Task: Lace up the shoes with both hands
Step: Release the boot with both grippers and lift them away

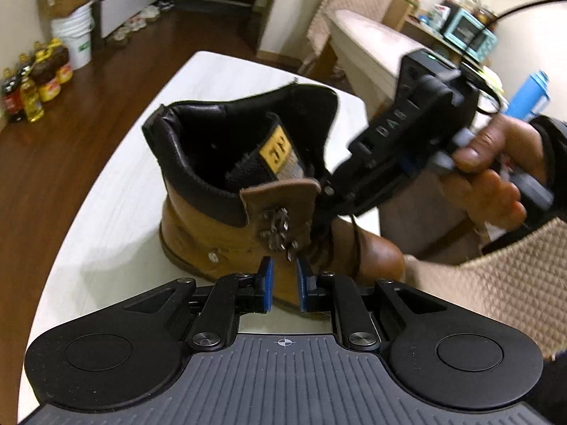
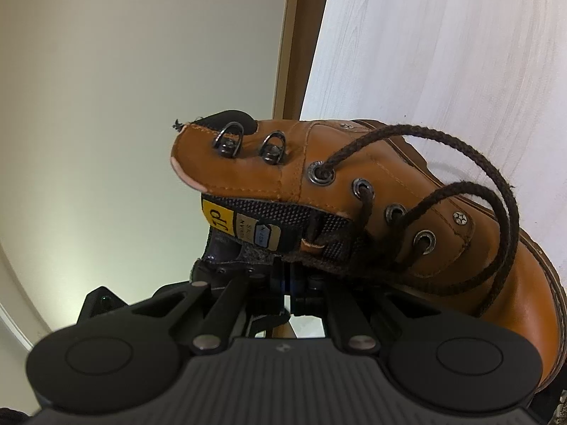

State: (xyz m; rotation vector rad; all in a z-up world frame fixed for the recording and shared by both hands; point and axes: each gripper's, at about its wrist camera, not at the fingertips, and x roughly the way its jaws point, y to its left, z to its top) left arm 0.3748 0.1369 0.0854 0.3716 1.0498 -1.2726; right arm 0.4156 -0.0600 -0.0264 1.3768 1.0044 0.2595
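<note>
A tan leather boot (image 1: pixel 212 219) with a black padded collar stands on the white table (image 1: pixel 117 212). My left gripper (image 1: pixel 284 274) is low at the boot's near side, just below the metal lace hooks (image 1: pixel 280 230). It is open, with a narrow gap between its blue pads (image 1: pixel 268 276) and nothing in that gap. My right gripper (image 1: pixel 331 191), held in a hand (image 1: pixel 496 166), reaches in at the tongue. In its own view the right gripper (image 2: pixel 288 278) is shut under the tongue's edge. The dark brown lace (image 2: pixel 503 191) loops from an eyelet (image 2: pixel 320 171) back toward its tips.
Oil bottles (image 1: pixel 35 85), a white bucket (image 1: pixel 76 40) and a cardboard box stand on the wood floor at the left. A covered chair (image 1: pixel 354 10), a teal oven (image 1: pixel 467 33) and a blue bottle (image 1: pixel 531 92) are behind. A knit sleeve (image 1: pixel 514 276) lies right of the boot.
</note>
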